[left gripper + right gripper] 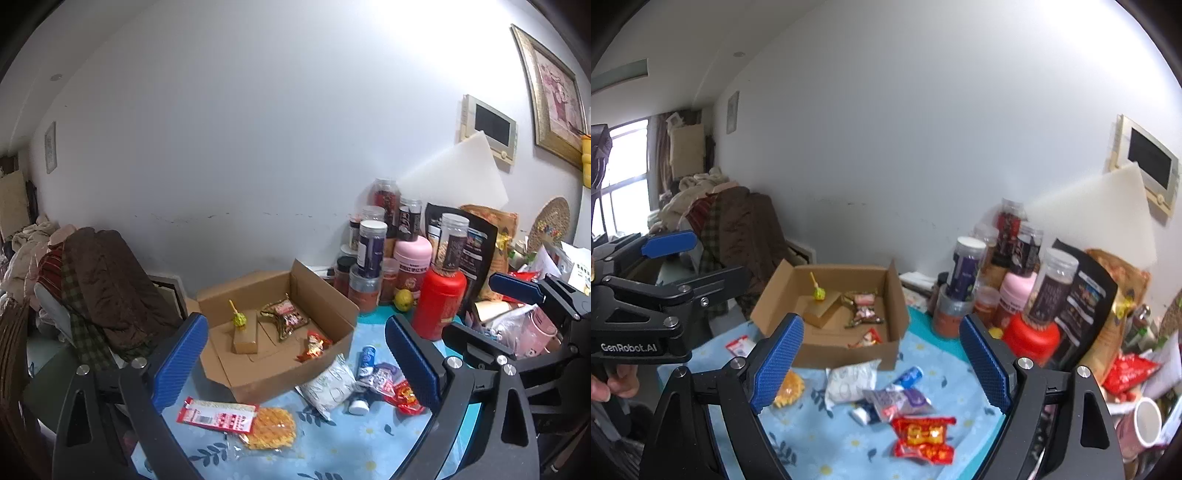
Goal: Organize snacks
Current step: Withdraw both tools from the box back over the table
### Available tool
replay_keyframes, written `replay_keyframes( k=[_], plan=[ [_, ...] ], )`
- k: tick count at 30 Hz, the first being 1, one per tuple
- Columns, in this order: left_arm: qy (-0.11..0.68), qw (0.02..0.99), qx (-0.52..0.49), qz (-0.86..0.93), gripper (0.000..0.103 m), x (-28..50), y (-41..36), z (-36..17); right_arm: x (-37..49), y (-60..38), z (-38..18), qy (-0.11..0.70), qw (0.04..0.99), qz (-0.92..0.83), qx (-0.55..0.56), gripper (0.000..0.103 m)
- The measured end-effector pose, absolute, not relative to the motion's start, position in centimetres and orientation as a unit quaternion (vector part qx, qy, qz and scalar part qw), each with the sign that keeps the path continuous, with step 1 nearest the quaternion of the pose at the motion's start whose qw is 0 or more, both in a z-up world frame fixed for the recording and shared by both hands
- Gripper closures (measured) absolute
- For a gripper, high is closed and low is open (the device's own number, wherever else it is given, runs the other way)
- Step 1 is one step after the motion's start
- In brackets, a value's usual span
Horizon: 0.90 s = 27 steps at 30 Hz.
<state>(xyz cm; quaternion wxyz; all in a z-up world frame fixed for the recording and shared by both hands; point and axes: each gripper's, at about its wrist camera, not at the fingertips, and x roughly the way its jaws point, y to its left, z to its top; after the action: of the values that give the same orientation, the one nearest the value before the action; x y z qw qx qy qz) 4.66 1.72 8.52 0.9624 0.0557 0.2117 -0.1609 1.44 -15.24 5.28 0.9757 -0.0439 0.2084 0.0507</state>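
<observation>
An open cardboard box (325, 363) (886, 350) sits on the blue floral tablecloth, holding a green lollipop (239, 319) (819, 293), brown-wrapped candies (286, 317) (862, 310) and a red candy (314, 345) (868, 338). In front of it lie a white packet (330, 386) (849, 382), a blue tube (367, 360) (908, 376), a purple-white packet (897, 400), a red-yellow packet (923, 435) (404, 397) and an orange waffle snack (267, 428) (790, 387). My left gripper (295, 365) is open and empty above them. My right gripper (882, 365) is open and empty too.
Jars, a red canister (437, 304) and pouches crowd the back right by the wall. A red-white packet (218, 415) lies front left. A chair piled with clothes (99, 291) stands left of the table. The other gripper shows at each view's side.
</observation>
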Motion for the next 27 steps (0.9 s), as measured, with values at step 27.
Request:
replay_keyframes(
  k=[27],
  plan=[
    [0.323, 0.922, 0.039, -0.212, 0.005, 5.5, -0.3, -0.1, -0.3, -17.0, -2.2, 0.282, 0.959, 0.03, -0.013, 0.016]
  ],
)
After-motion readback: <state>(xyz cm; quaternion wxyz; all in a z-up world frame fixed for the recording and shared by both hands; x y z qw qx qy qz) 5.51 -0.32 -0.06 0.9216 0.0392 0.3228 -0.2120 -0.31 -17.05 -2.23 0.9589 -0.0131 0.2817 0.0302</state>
